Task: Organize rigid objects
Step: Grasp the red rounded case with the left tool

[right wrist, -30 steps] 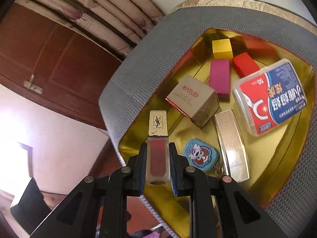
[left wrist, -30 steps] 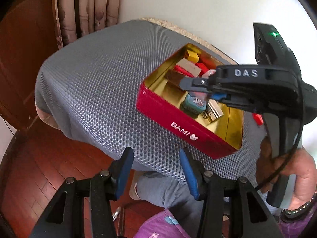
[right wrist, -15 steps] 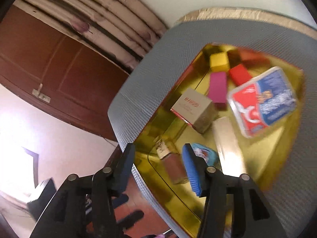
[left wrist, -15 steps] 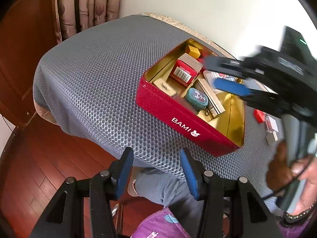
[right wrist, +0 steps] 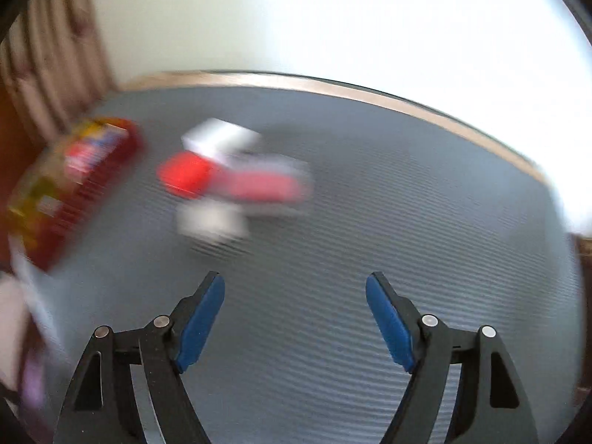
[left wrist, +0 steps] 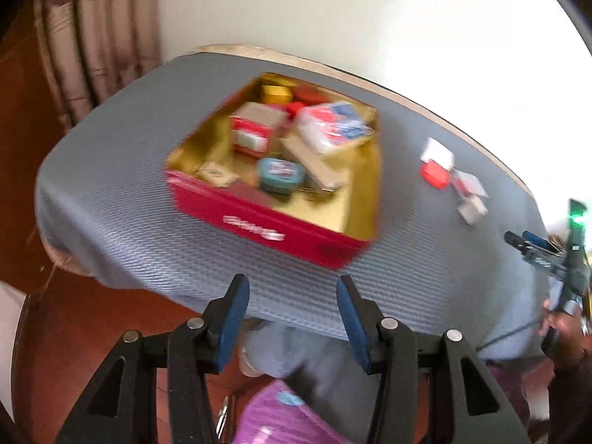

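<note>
The red tin point(left wrist: 266, 231) with a gold inside stands on the grey mat and holds several small items. Among them are a gold-capped lip tint point(left wrist: 218, 175), a blue keychain point(left wrist: 281, 175) and a red-and-blue plastic box point(left wrist: 333, 125). My left gripper point(left wrist: 290, 285) hovers open and empty at the table's near edge, in front of the tin. My right gripper point(right wrist: 296, 285) is over bare mat with its jaws opening and nothing between them. Blurred loose items lie ahead of it: a red block point(right wrist: 185, 175), a white box point(right wrist: 218, 138) and a pink tube point(right wrist: 266, 185). The tin point(right wrist: 85, 185) is at its left.
The grey mat point(left wrist: 111, 185) covers a table that stands against a white wall. Curtains point(left wrist: 92, 37) and a wooden floor lie to the left. A person's legs and a purple garment point(left wrist: 281, 418) are below the near edge. The right gripper point(left wrist: 532, 244) shows at the far right.
The right gripper let go of the lip tint, which now lies in the tin, then swung right to the loose items with jaws spread. The left view shifted slightly.
</note>
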